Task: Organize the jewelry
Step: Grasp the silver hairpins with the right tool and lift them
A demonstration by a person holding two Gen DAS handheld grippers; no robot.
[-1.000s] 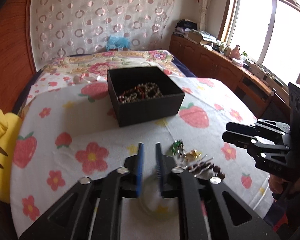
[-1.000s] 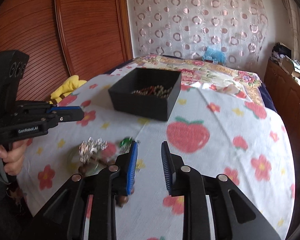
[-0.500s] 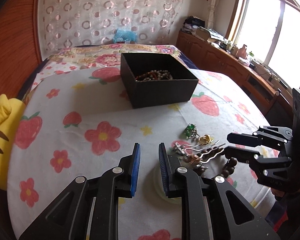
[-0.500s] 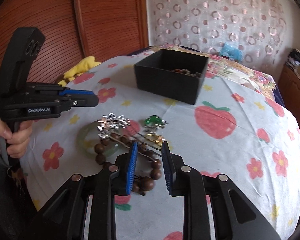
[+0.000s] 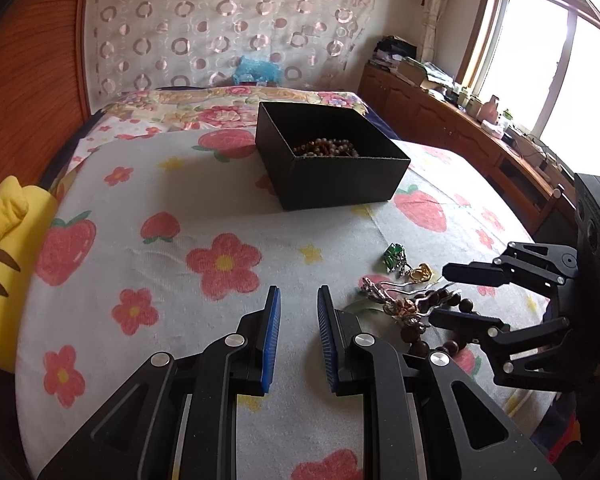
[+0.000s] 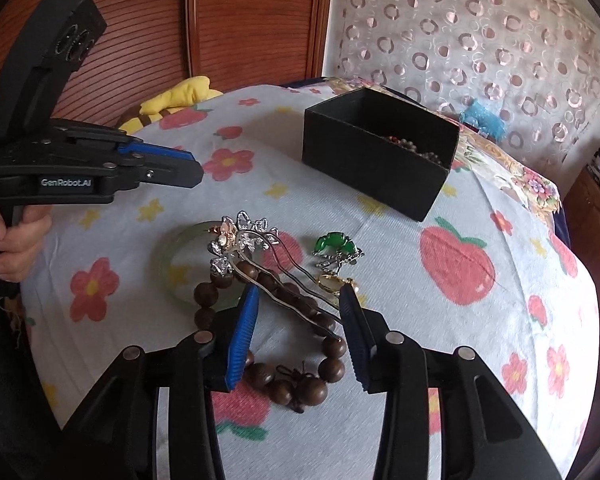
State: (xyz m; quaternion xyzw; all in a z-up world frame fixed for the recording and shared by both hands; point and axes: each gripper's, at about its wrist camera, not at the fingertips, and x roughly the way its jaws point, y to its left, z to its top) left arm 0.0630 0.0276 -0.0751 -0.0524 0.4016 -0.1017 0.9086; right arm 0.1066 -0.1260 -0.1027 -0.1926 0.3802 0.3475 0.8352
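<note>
A black box point(image 5: 340, 184) point(image 6: 372, 164) holding bead strings point(image 5: 328, 147) stands on the strawberry-print sheet. Nearer lies a jewelry pile: a brown wooden bead bracelet point(image 6: 332, 360) point(image 5: 420, 346), a silver flower hairpin point(image 6: 244, 240), a pale jade bangle point(image 6: 168, 256), a green pendant point(image 6: 334, 242) point(image 5: 394, 254) and a gold ring point(image 6: 332, 282) point(image 5: 420, 272). My right gripper point(image 6: 298, 292) point(image 5: 440, 292) hangs over the bracelet and hairpin prongs, jaws opening, pads not touching them. My left gripper point(image 5: 296, 292) point(image 6: 196, 168) hovers left of the pile, narrowly open and empty.
A yellow plush point(image 5: 0, 248) point(image 6: 180, 94) lies at the bed's left edge against the wooden headboard point(image 6: 240, 20). A cluttered wooden sideboard point(image 5: 460, 136) runs under the window on the right. A blue item point(image 5: 256, 70) sits by the curtain behind the bed.
My right gripper moved in over the pile, rolled, and its jaws spread wider around the bracelet. The left gripper shifted a little and stayed narrowly open.
</note>
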